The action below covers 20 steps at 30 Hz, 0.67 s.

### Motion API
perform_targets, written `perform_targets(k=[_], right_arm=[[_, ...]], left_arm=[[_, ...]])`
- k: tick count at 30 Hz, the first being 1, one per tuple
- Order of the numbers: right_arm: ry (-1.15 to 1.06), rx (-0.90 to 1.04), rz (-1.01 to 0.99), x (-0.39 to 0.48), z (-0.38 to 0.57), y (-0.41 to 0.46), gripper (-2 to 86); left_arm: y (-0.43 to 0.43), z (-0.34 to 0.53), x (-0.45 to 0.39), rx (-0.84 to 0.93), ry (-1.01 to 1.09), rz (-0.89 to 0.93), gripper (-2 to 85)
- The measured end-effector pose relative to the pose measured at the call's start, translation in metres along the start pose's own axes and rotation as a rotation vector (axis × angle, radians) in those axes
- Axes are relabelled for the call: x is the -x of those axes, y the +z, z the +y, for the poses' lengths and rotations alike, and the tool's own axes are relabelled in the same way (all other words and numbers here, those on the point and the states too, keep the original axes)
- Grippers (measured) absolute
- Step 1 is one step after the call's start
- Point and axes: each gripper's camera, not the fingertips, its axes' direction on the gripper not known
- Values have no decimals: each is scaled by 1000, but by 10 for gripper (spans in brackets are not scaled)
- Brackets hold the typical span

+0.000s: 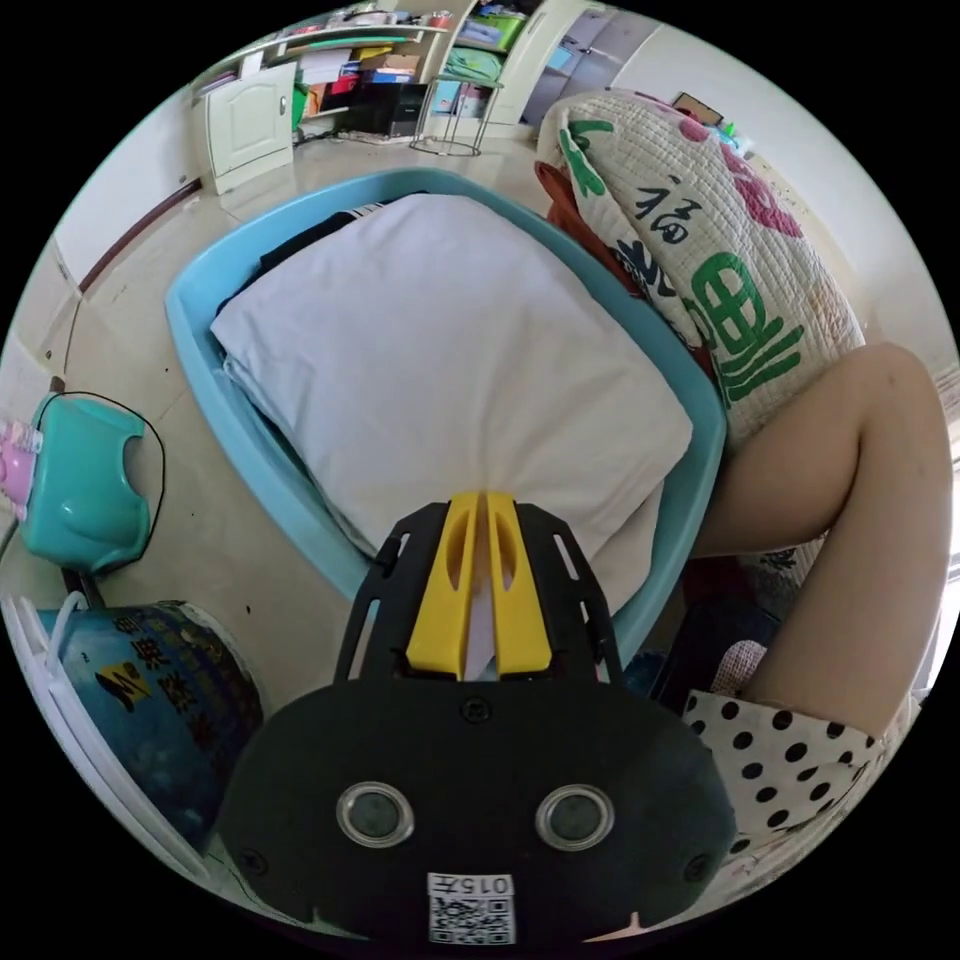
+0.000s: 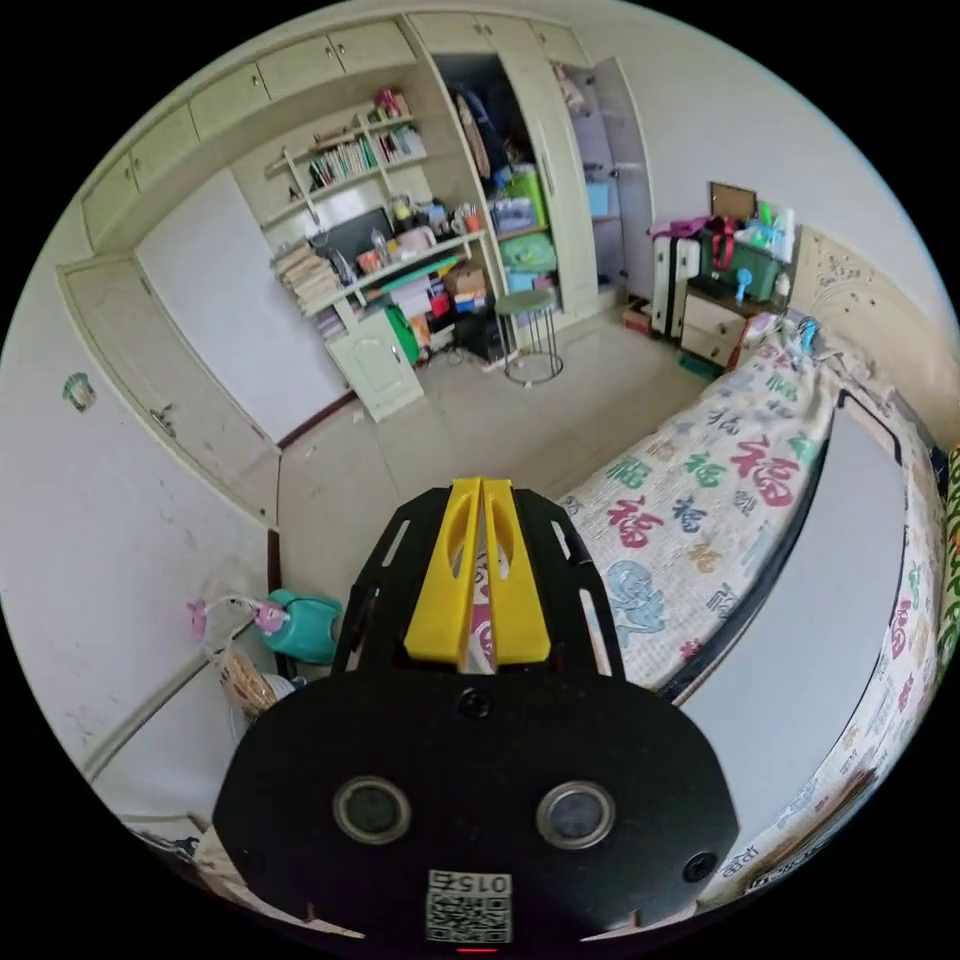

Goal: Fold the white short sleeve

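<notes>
Pinching the near edge of the folded white shirt (image 1: 440, 370) with the left gripper (image 1: 481, 500): yellow jaws pressed together, a strip of white cloth caught between them
Shirt lying folded into a rough rectangle on top of the pile in the light blue basin (image 1: 250, 440), filling most of it; dark clothes peeking out along the far rim
Basin standing on the tiled floor (image 1: 210, 540), just beside the bed edge draped with a patterned quilt (image 1: 720, 260)
Bare knee (image 1: 880, 500) of the person seated to the right of the basin, polka-dot fabric (image 1: 780, 750) below it
Teal plastic seat (image 1: 80, 490) and a printed bucket (image 1: 150, 690) on the floor to the left of the basin, apart from it

Right gripper (image 2: 483, 490) held up over the room, jaws nearly closed with a thin slit between, nothing gripped
Beyond it, the bed with the patterned quilt and a white sheet (image 2: 840, 620) bordered in black spread on top; round stool (image 2: 528, 335), shelves (image 2: 380, 200) and open wardrobe along the far wall
</notes>
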Motion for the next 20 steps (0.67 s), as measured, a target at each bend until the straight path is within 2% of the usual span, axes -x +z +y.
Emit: perform_targets(k=[3, 7, 8, 13, 15, 17, 20], right_arm=[[-98, -92, -18, 14, -7, -75, 2], [-351, -196, 0, 19, 43, -152, 18], [-319, -236, 50, 10, 60, -168, 24], [69, -302, 91, -68, 99, -243, 20], [254, -365, 191, -91, 110, -279, 47], [541, -469, 464, -99, 119, -329, 70], [656, -568, 656, -74, 102, -381, 76]], left_arm=[[-2, -20, -17, -16, -26, 8, -7], [-13, -42, -63, -98, -36, 66, -8], [-14, -52, -79, -114, -29, 83, -8], [-30, -106, -155, -182, 87, 64, -8], [-36, -128, -185, -209, 129, 51, -8], [-43, -161, -230, -254, 179, 35, -8], [-48, -210, -293, -332, 254, -10, -8]])
